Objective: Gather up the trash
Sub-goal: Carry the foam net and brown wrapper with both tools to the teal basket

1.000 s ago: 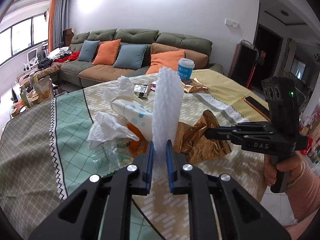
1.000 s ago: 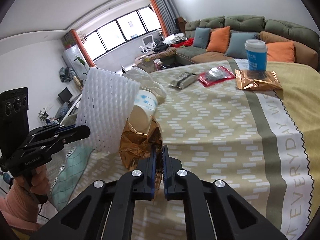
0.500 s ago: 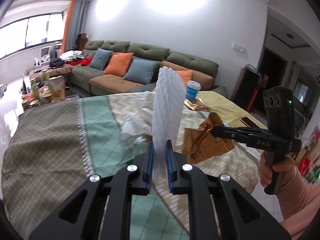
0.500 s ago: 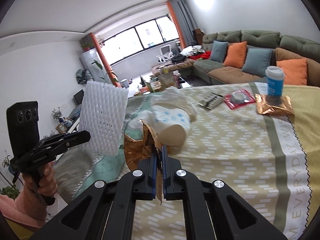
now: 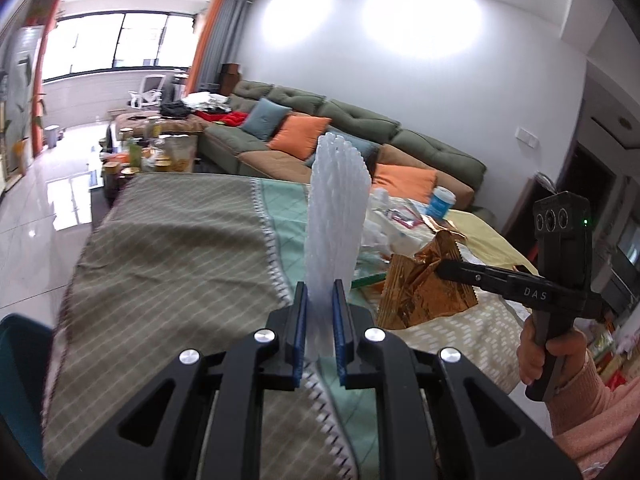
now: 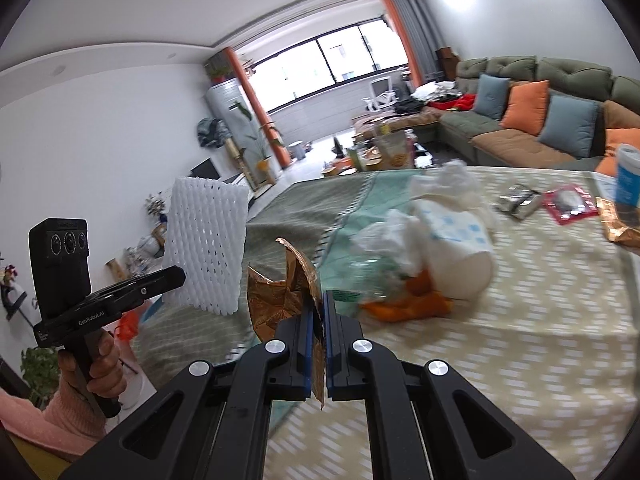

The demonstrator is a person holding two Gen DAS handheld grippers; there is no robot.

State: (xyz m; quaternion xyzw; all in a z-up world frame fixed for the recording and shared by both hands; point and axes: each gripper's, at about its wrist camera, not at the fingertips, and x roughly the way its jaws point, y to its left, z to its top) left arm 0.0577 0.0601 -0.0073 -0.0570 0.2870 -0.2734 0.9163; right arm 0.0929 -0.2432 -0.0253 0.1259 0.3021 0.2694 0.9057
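My left gripper (image 5: pixel 319 304) is shut on a white foam net sleeve (image 5: pixel 338 216), which stands upright above the table; the right wrist view shows the same sleeve (image 6: pixel 206 246) at the left. My right gripper (image 6: pixel 318 314) is shut on a crumpled gold foil wrapper (image 6: pixel 280 300), lifted off the table; in the left wrist view that wrapper (image 5: pixel 420 284) hangs at the right gripper's tips. On the table lies a heap of trash: white tissues (image 6: pixel 444 188), a dotted paper roll (image 6: pixel 460 240) and orange peel (image 6: pixel 412 304).
A patterned cloth covers the table (image 6: pixel 520 320). Far right lie a silver packet (image 6: pixel 518 200), a red packet (image 6: pixel 570 204), another gold wrapper (image 6: pixel 620 228) and a blue paper cup (image 6: pixel 628 180). A green sofa (image 5: pixel 360 136) stands beyond. A teal bin edge (image 5: pixel 20 344) shows low left.
Both grippers have swung left and risen slightly with their loads. The gold wrapper has come off the table, away from the trash heap. The view now faces the windows.
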